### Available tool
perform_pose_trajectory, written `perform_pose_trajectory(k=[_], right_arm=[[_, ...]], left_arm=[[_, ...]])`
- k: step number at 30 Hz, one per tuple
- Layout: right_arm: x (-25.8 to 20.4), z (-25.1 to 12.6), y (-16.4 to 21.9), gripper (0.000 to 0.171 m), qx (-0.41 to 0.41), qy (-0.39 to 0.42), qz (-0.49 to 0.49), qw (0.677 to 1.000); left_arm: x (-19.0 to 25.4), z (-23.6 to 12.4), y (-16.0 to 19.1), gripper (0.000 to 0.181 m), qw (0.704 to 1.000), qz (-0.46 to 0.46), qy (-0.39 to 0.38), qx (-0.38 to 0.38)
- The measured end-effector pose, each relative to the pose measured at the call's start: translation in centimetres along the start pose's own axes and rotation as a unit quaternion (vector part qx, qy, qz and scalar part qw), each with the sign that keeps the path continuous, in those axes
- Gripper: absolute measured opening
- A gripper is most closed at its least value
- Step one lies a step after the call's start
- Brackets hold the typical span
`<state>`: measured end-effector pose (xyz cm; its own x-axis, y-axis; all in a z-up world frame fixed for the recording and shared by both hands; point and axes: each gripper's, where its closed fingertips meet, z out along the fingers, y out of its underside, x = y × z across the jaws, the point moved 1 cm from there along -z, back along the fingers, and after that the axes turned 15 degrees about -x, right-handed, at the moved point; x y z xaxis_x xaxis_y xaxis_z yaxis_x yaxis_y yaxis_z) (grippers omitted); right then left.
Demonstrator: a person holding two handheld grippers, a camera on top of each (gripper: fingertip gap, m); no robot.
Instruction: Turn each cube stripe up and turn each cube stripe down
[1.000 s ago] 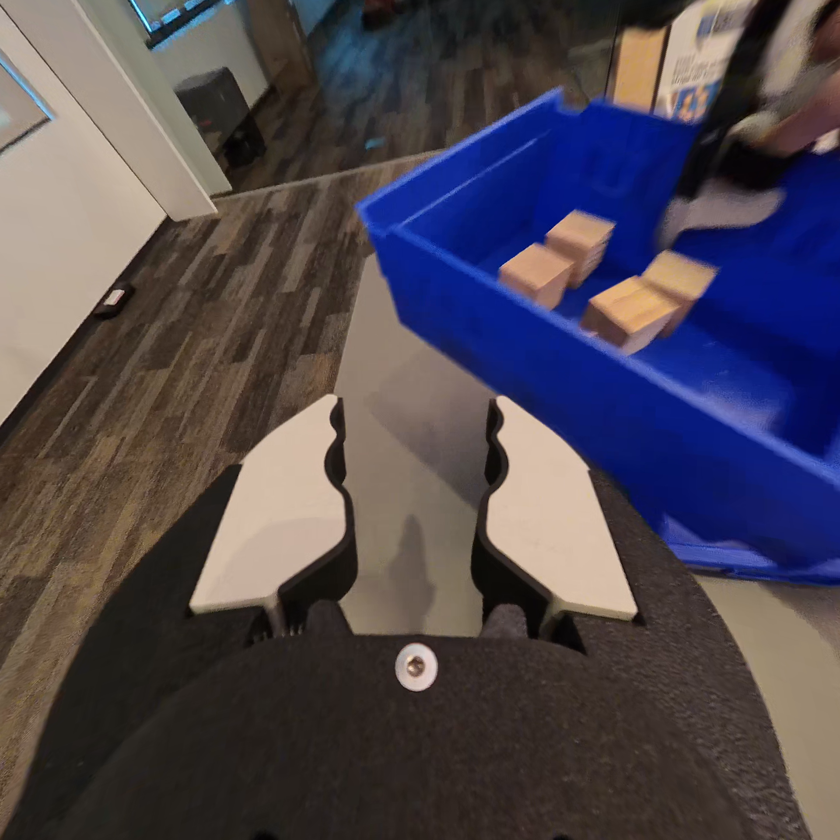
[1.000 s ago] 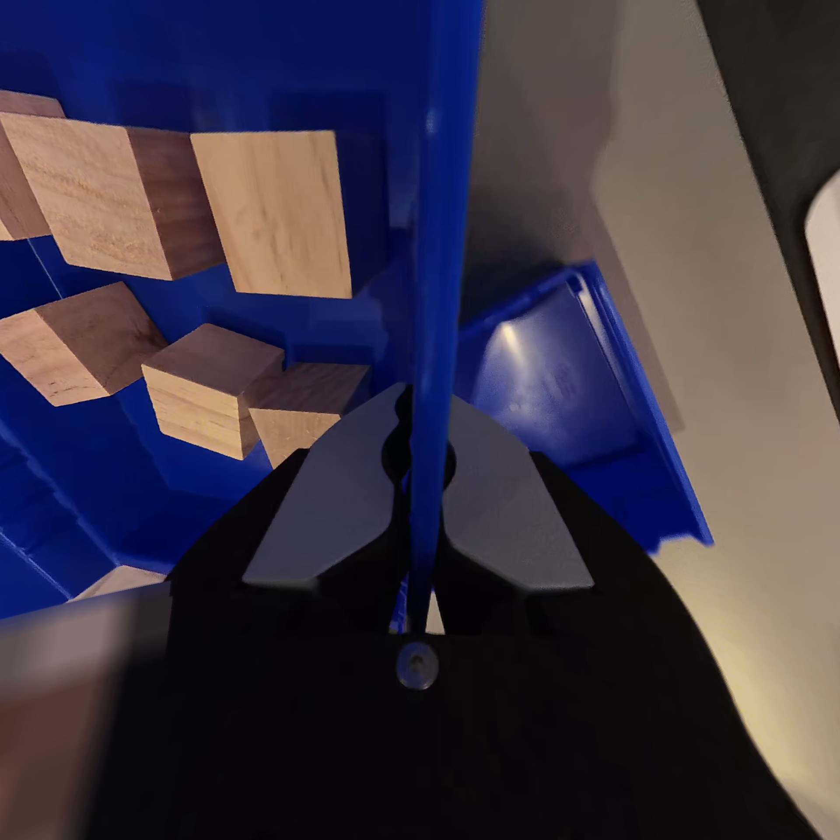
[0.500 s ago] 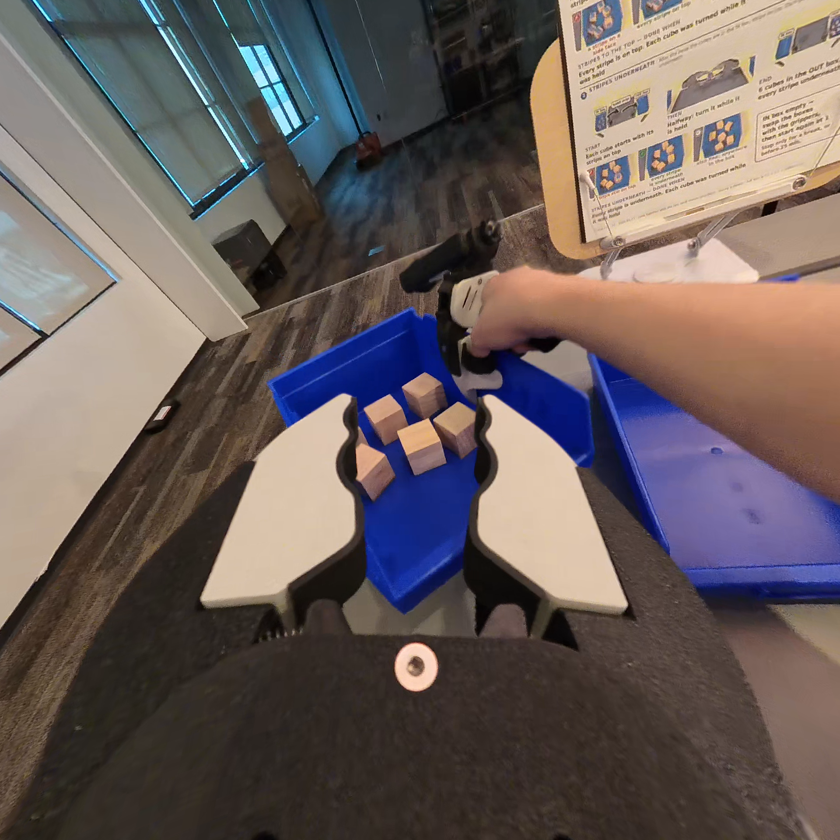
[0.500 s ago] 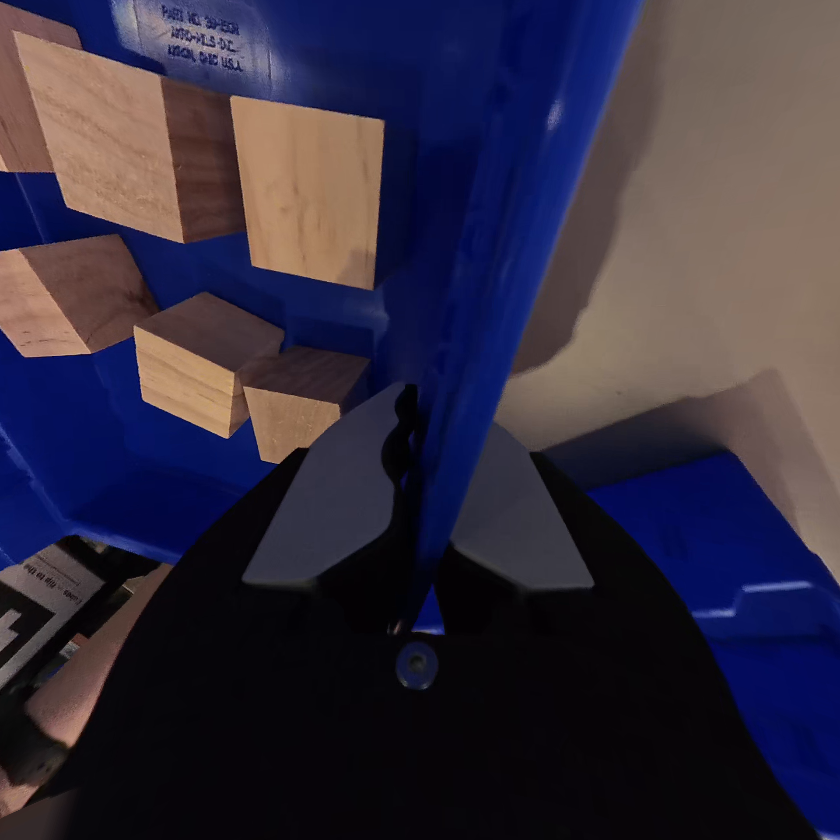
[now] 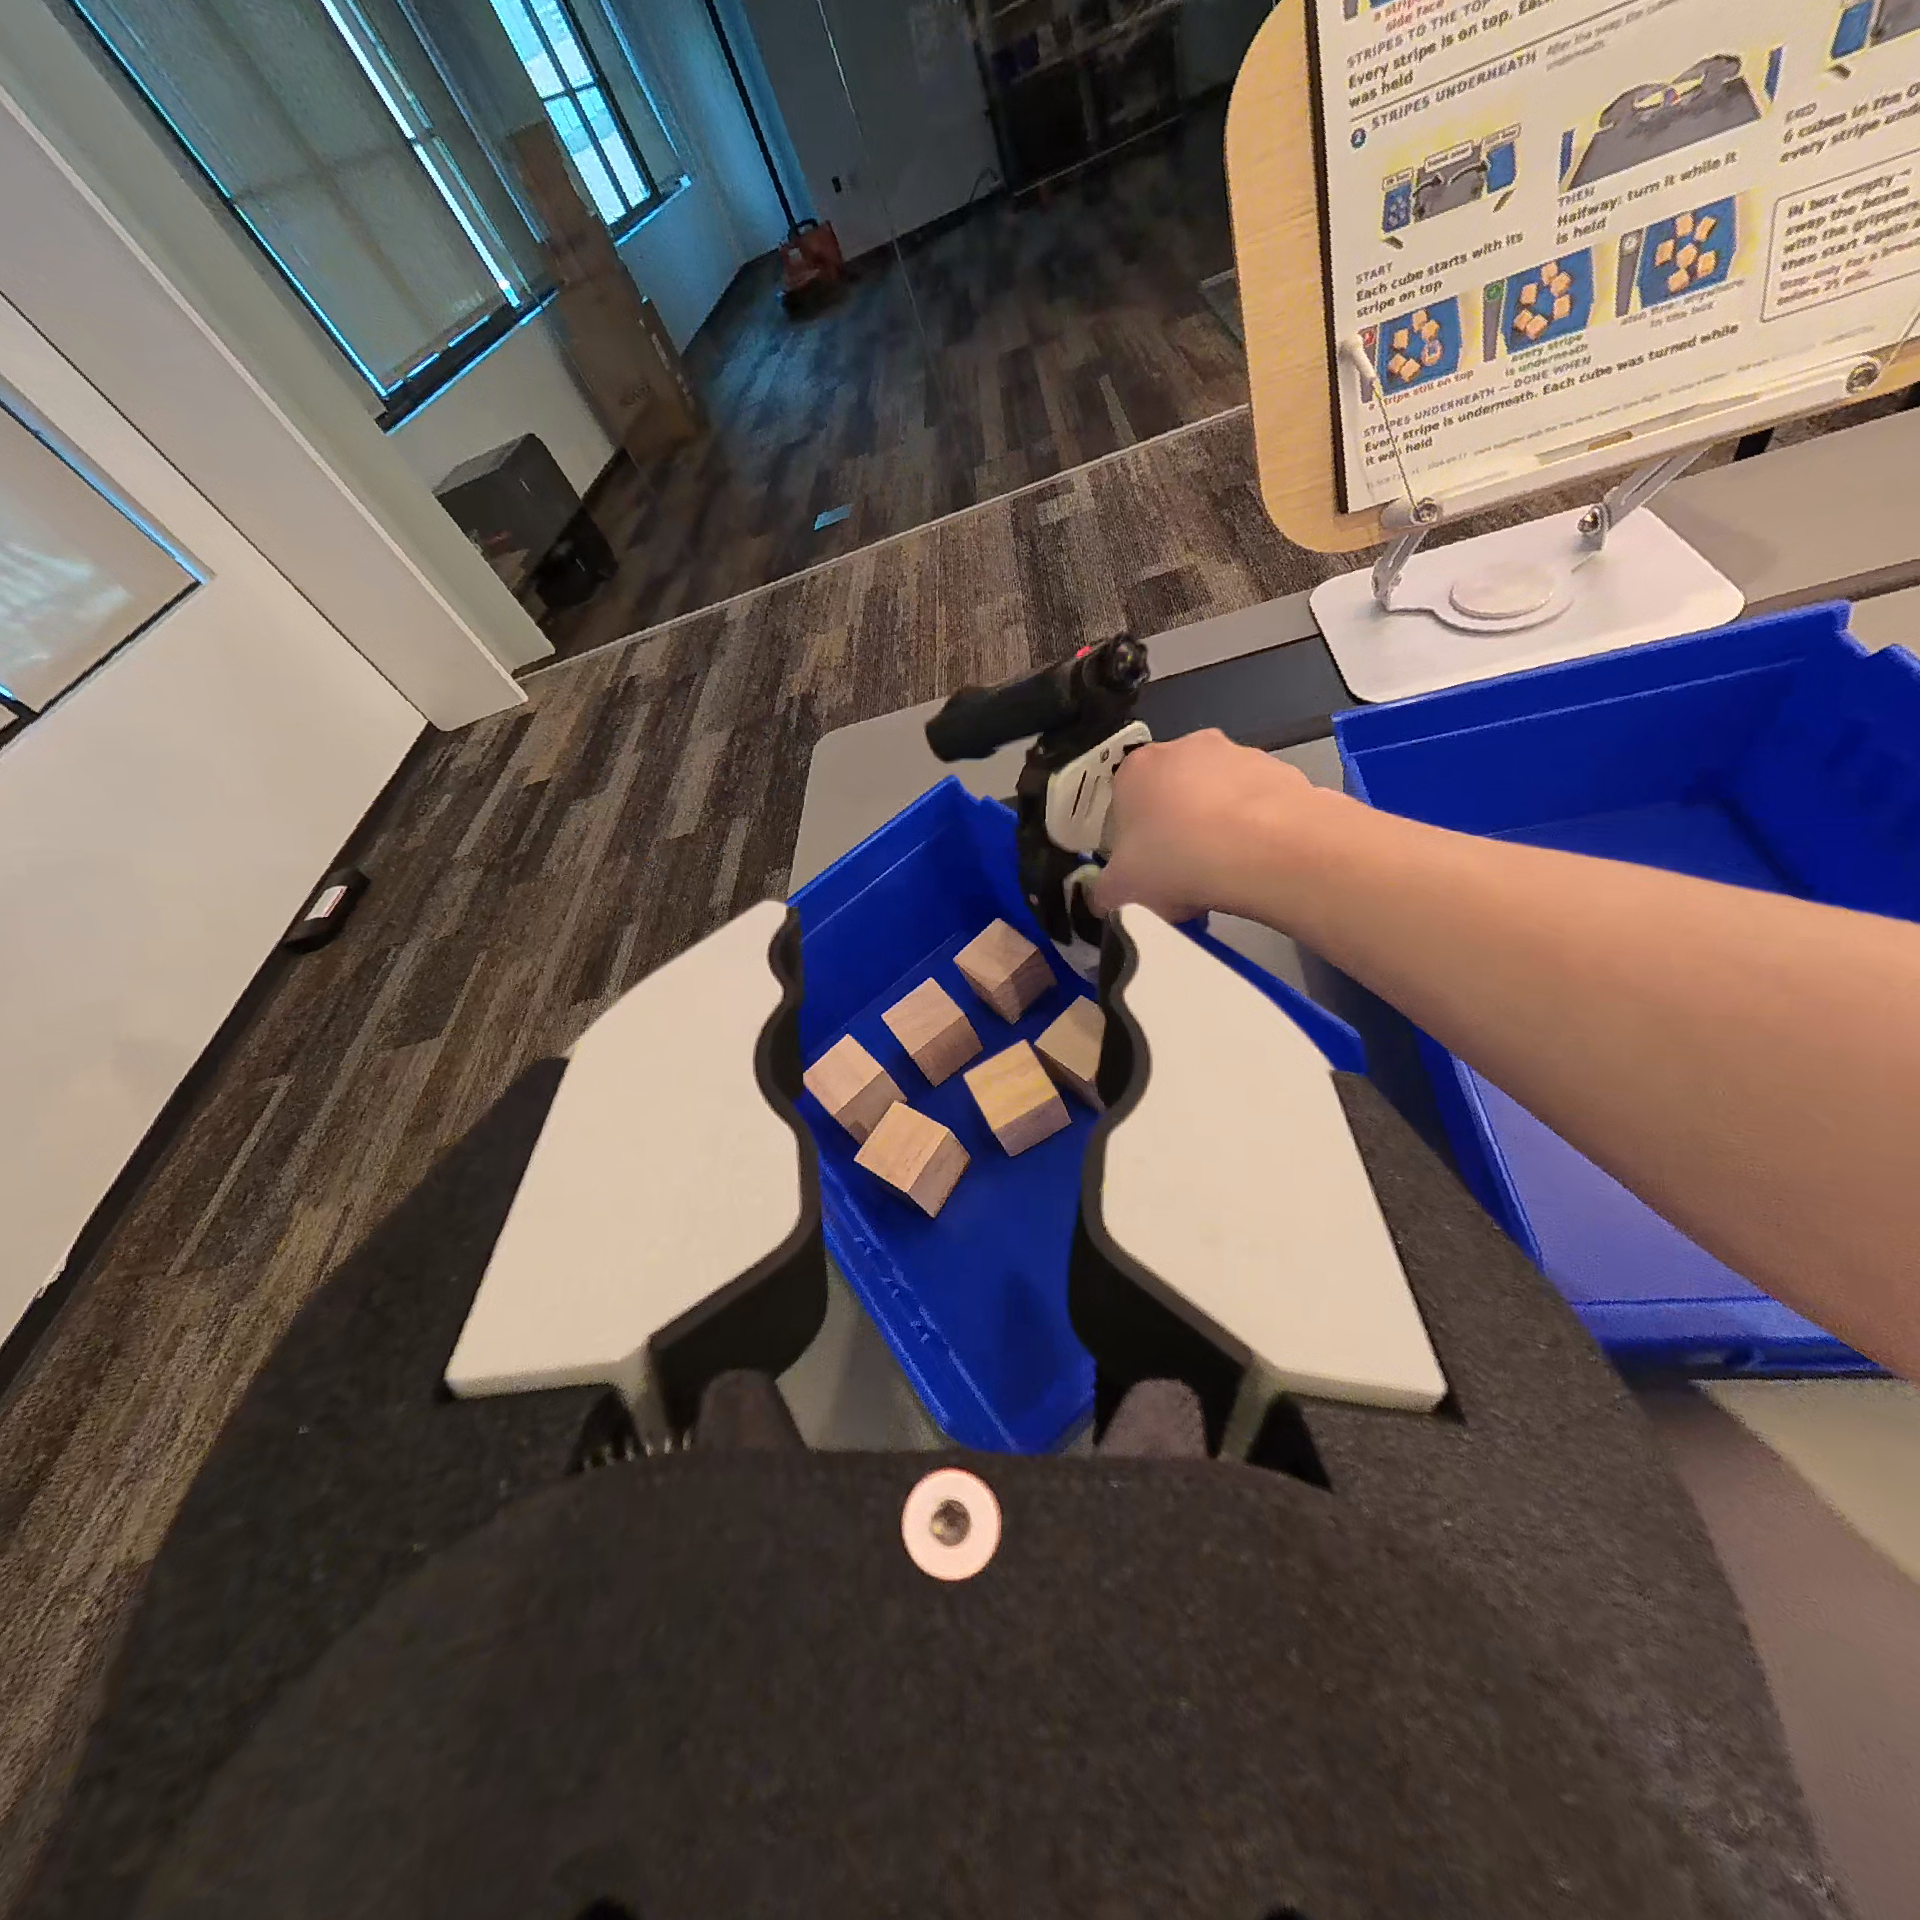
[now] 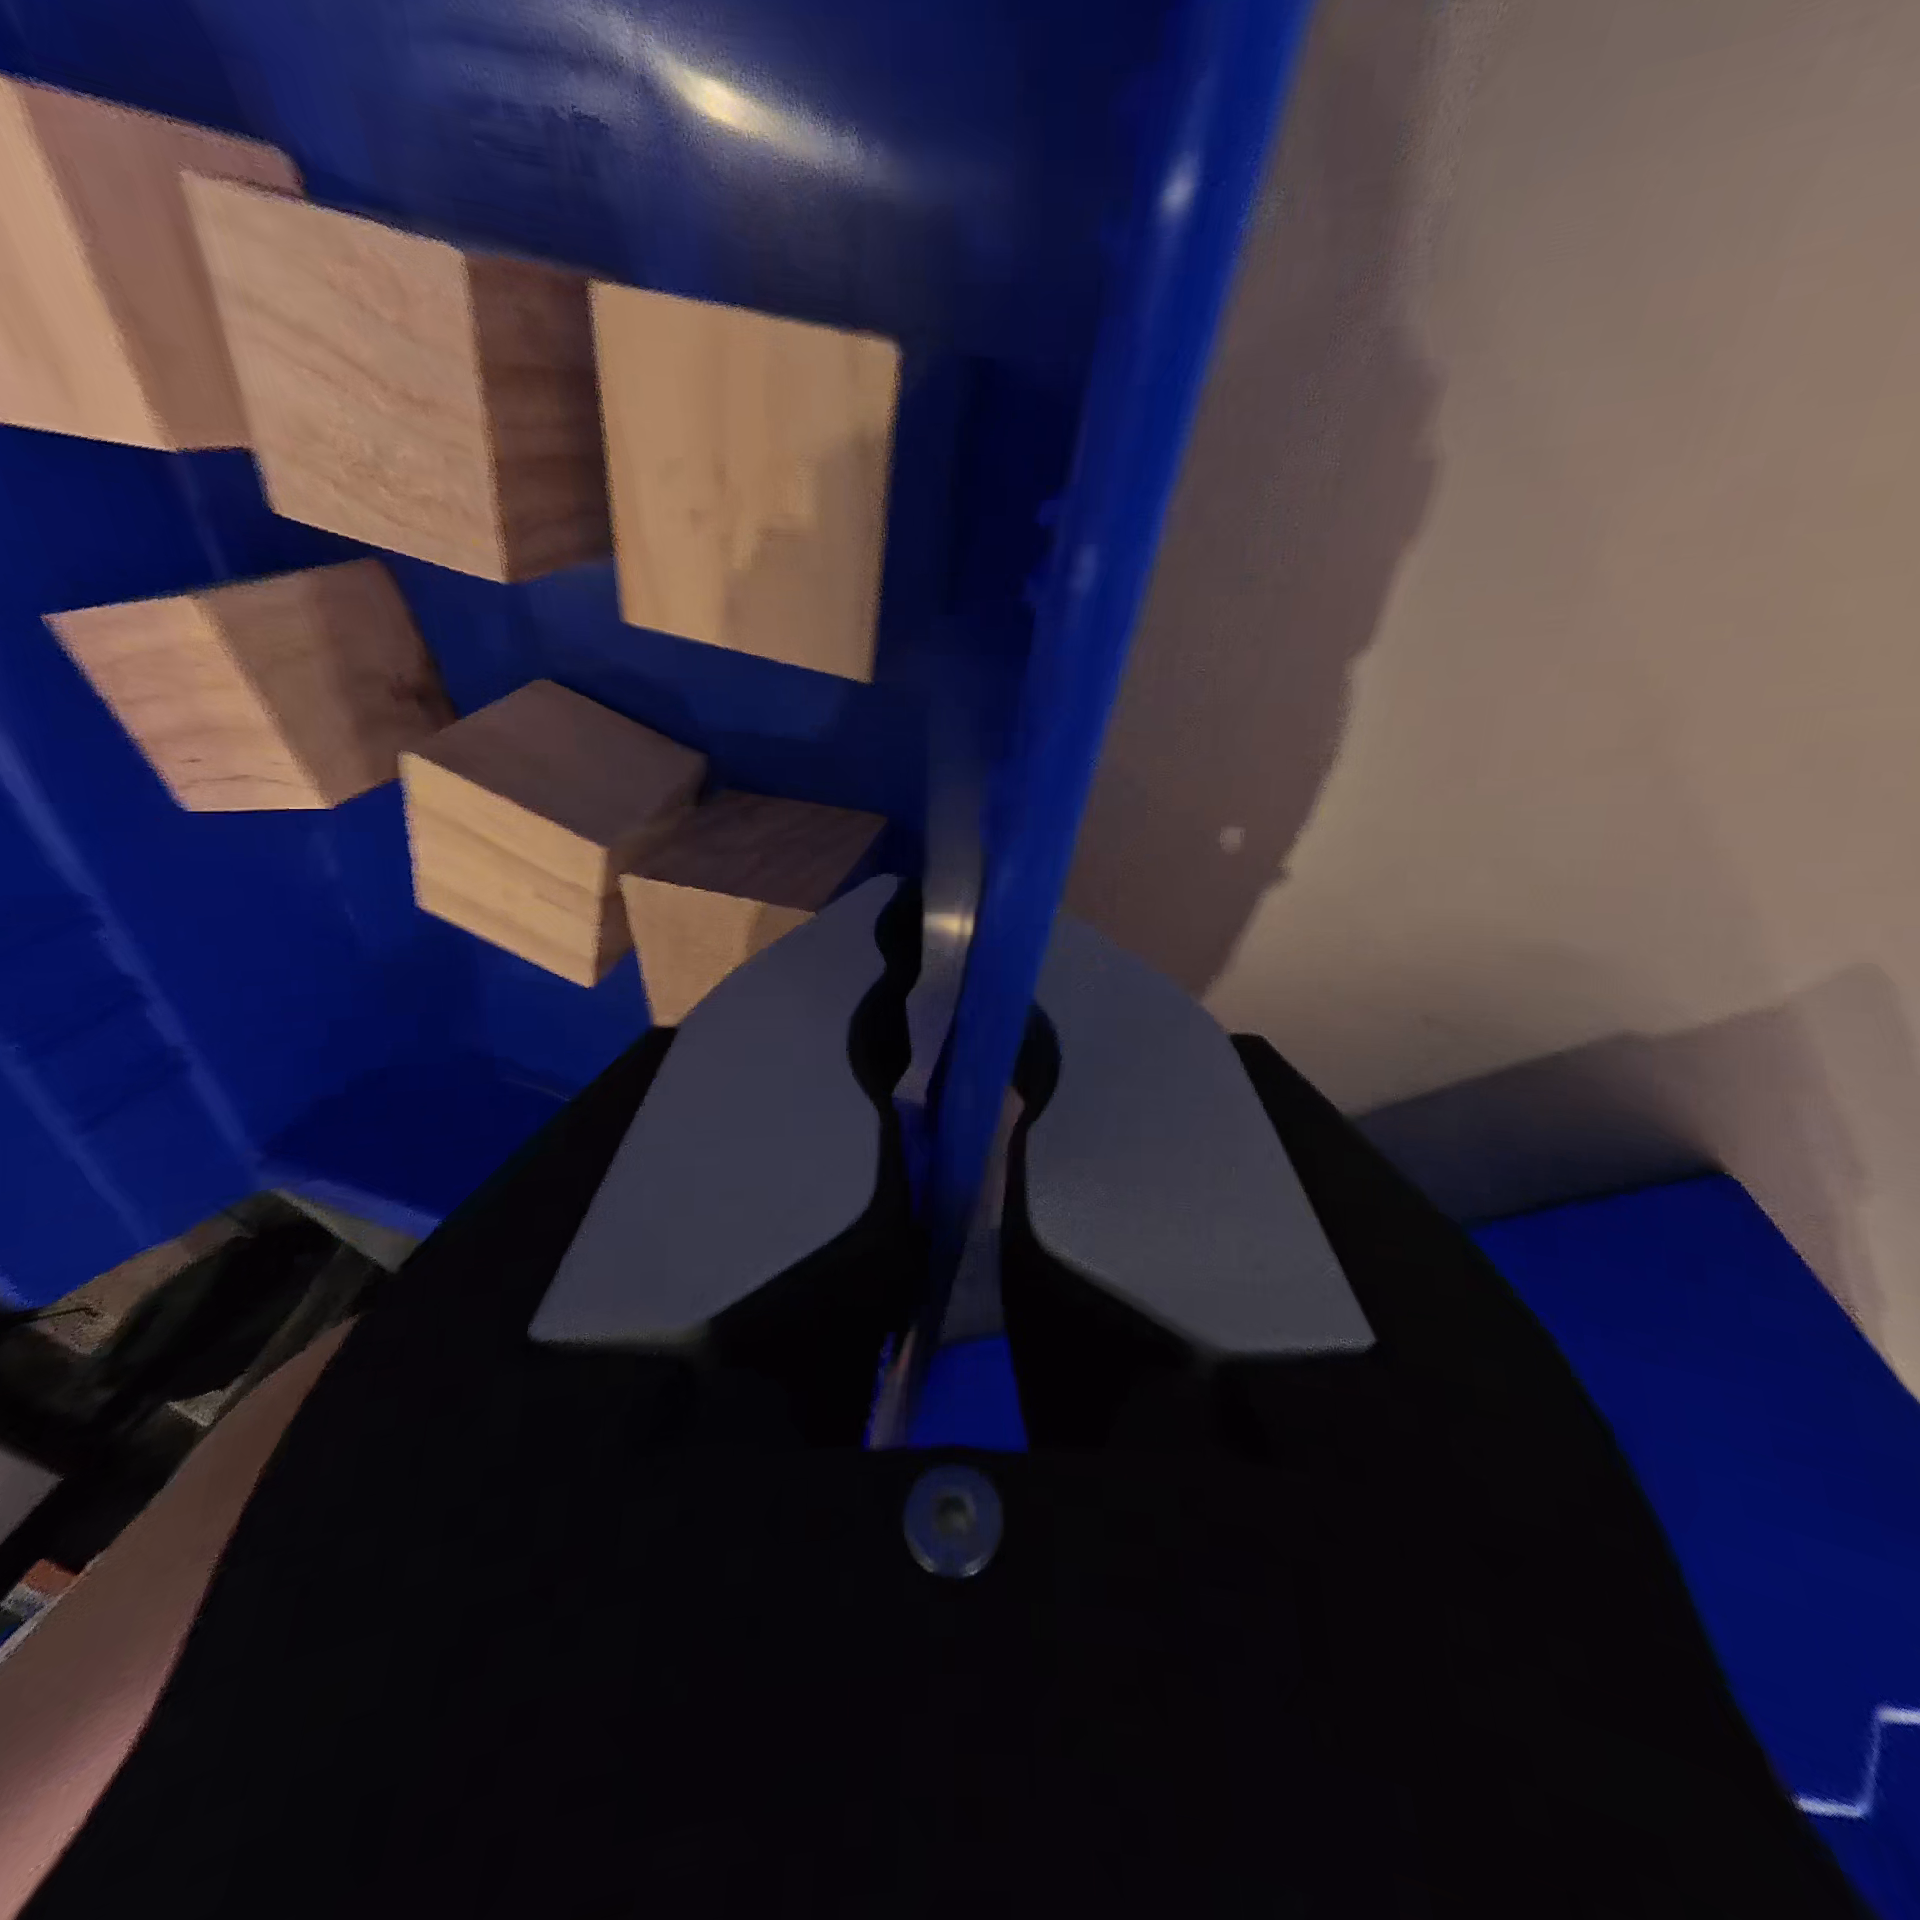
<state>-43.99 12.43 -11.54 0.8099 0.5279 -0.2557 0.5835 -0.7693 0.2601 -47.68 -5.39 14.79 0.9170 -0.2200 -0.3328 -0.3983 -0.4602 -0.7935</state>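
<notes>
Several wooden cubes (image 5: 940, 1034) lie in a small blue bin (image 5: 894, 883) on the grey table. My left gripper (image 5: 948, 920) is open and empty, held above and short of the bin. A hand holds my right gripper (image 5: 1070, 831) at the bin's far right wall. In the right wrist view my right gripper (image 6: 971, 914) straddles that wall (image 6: 1122, 416), jaws close around it, with a thin gap by the left finger. The cubes (image 6: 748, 478) lie just left of it. No stripes show clearly on the cubes.
A second, larger blue bin (image 5: 1558, 769) stands at the right, and no cubes show in it. A wooden stand with an instruction sheet (image 5: 1507, 260) is behind it. The person's forearm (image 5: 1507, 987) crosses over the right bin. The table edge (image 5: 821, 790) and floor are to the left.
The small bin, tilted and close a second ago, now sits flat on the table, farther from my left gripper. The right jaws have eased slightly on the wall.
</notes>
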Motion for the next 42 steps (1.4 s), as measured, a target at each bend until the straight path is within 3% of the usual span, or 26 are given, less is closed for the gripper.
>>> perform_pose_trajectory(k=[2,5,7,9,11,13,16,19,22,23,24,25,27,29,34,42], right_arm=[[-0.4,-2.0,-0.4,0.022,0.054,-0.024,-0.013,0.998],[-0.3,-8.4,0.9,0.028,0.198,0.015,-0.069,0.978],[1.6,-12.7,4.9,0.04,0.273,0.112,-0.083,0.952],[6.1,-15.1,11.1,0.058,0.299,0.221,-0.038,0.927],[11.0,-15.2,17.5,0.073,0.292,0.257,0.034,0.921],[15.1,-13.5,22.8,0.082,0.27,0.225,0.121,0.928],[18.7,-9.0,27.5,0.082,0.229,0.162,0.188,0.941],[19.3,-4.7,28.1,0.079,0.205,0.111,0.195,0.953],[21.0,-1.2,28.6,0.079,0.135,0.152,0.213,0.956],[20.6,-0.1,28.1,0.076,0.126,0.127,0.206,0.962],[20.2,0.9,27.6,0.062,0.117,0.098,0.191,0.97],[19.6,1.7,27.1,0.036,0.11,0.061,0.175,0.976],[20.3,1.1,26.6,0.017,0.127,0.038,0.192,0.972],[21.5,1.1,26.9,0.008,0.115,0.017,0.195,0.974],[26.0,0.5,29.2,0.006,0.101,-0.007,0.178,0.979],[37.6,0.7,40.7,0.006,0.108,-0.001,0.243,0.964]], left_arm=[[0.2,0.3,0.0,0.056,1.0,0.004,0.003,-0.006],[0.7,0.6,0.2,0.058,1.0,0.017,0.009,-0.018],[0.9,0.5,0.4,0.06,0.999,0.025,0.012,-0.02],[1.0,0.4,0.4,0.06,0.999,0.026,0.015,-0.018],[1.1,0.4,0.4,0.059,0.999,0.025,0.017,-0.017],[1.3,0.5,0.4,0.06,0.999,0.028,0.014,-0.02],[1.6,0.6,0.3,0.06,0.999,0.033,0.012,-0.023],[1.9,0.6,0.2,0.06,0.999,0.038,0.005,-0.028],[2.6,0.8,0.1,0.06,0.998,0.051,0.002,-0.035],[2.9,0.8,0.1,0.06,0.998,0.057,0.002,-0.039],[3.2,0.9,0.1,0.061,0.997,0.064,0.001,-0.042],[3.5,0.9,0.1,0.061,0.997,0.071,0.001,-0.044],[4.2,0.9,0.0,0.062,0.995,0.087,0.004,-0.044],[4.8,0.9,-0.2,0.062,0.994,0.098,0.006,-0.042],[6.2,1.2,-0.6,0.062,0.991,0.125,0.01,-0.045],[7.7,2.3,-1.2,0.061,0.986,0.158,0.009,-0.056]])
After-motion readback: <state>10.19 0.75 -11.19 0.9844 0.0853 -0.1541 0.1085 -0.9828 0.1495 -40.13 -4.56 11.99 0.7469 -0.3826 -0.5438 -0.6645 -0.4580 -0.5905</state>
